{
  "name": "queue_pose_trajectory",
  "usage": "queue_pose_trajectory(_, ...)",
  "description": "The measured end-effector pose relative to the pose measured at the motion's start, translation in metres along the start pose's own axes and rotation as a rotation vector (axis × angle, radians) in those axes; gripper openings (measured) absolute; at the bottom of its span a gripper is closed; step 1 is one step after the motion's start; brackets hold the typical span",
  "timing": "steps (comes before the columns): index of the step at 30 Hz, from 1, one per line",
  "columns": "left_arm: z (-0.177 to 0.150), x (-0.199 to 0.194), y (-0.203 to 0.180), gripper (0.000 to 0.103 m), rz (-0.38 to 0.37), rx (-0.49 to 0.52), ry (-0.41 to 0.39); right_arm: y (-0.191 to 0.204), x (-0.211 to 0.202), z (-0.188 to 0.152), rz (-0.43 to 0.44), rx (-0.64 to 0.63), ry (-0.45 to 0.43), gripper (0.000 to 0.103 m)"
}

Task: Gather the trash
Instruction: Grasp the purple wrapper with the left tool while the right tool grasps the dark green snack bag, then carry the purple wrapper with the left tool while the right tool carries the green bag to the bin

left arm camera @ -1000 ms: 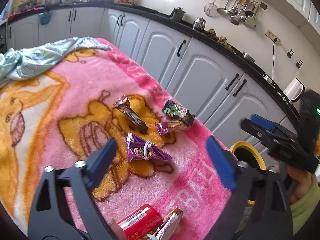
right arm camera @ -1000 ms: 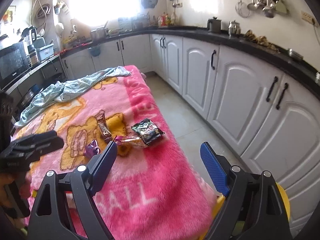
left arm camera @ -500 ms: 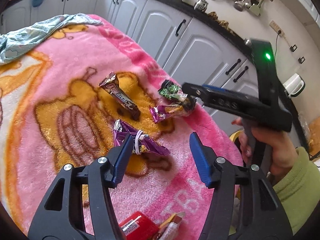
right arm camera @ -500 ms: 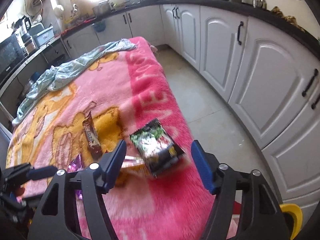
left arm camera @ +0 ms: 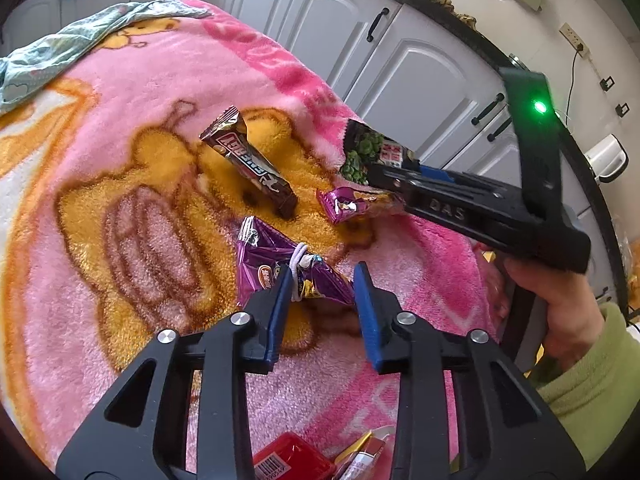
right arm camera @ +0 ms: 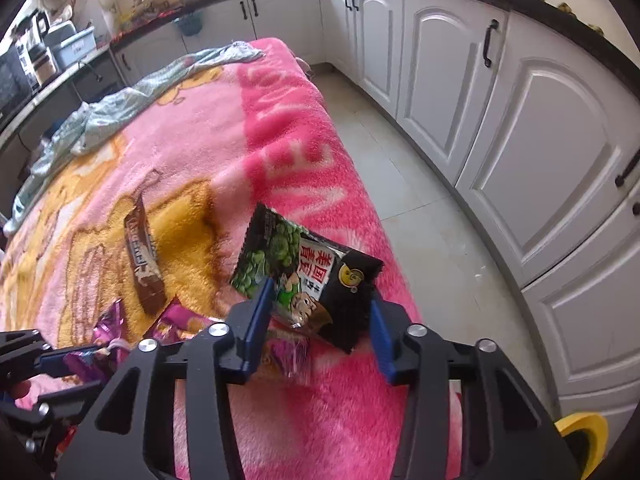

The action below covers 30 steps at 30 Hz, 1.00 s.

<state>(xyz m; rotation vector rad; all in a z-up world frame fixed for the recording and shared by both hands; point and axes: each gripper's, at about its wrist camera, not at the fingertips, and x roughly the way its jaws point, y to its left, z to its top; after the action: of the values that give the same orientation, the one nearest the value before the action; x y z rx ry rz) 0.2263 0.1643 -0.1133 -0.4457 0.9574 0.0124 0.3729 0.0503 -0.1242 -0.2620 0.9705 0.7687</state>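
Left gripper (left arm camera: 320, 280) straddles the purple wrapper (left arm camera: 288, 268) on the blanket (left arm camera: 120, 160), jaws apart, not yet clamped; right gripper (right arm camera: 320, 300) likewise brackets the pea bag (right arm camera: 304, 268). Closing on slick foil may squirt either out, or pinch blanket pile

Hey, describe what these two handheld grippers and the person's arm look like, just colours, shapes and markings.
Both grippers are black plastic frames with silver bolts and flat blue pads lining the jaws: the left gripper and the right gripper. Seen from the left wrist camera, the right one has a pistol-style handle, raised "DAS" lettering and a lit green light. The right hand is bare, with a light green sleeve.
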Motion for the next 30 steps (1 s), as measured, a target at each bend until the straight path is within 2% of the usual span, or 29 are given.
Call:
queue_pose_trajectory(1, 0.0, 0.0, 0.0, 0.017, -0.008, 0.002, 0.0, 0.0, -0.003, -0.002, 0.006, 0.004, -0.005, 0.038)
queue_pose_trajectory(2, 0.0, -0.001, 0.0, 0.017, -0.011, 0.001, -0.002, -0.001, -0.007, -0.006, 0.019, 0.008, -0.009, 0.028)
queue_pose_trajectory(5, -0.001, -0.003, 0.0, 0.016, -0.022, 0.002, -0.006, -0.001, -0.017, -0.015, 0.048, 0.026, -0.016, 0.01)
queue_pose_trajectory(18, -0.016, -0.047, -0.031, 0.014, -0.072, 0.089, -0.1, -0.015, -0.088, -0.069, 0.117, 0.13, -0.095, 0.009)
queue_pose_trajectory(22, -0.02, -0.057, -0.043, 0.014, -0.09, 0.116, -0.122, -0.015, -0.113, -0.082, 0.136, 0.14, -0.111, 0.009)
queue_pose_trajectory(30, -0.026, -0.078, -0.073, 0.013, -0.118, 0.177, -0.164, -0.008, -0.172, -0.105, 0.142, 0.119, -0.199, 0.009)
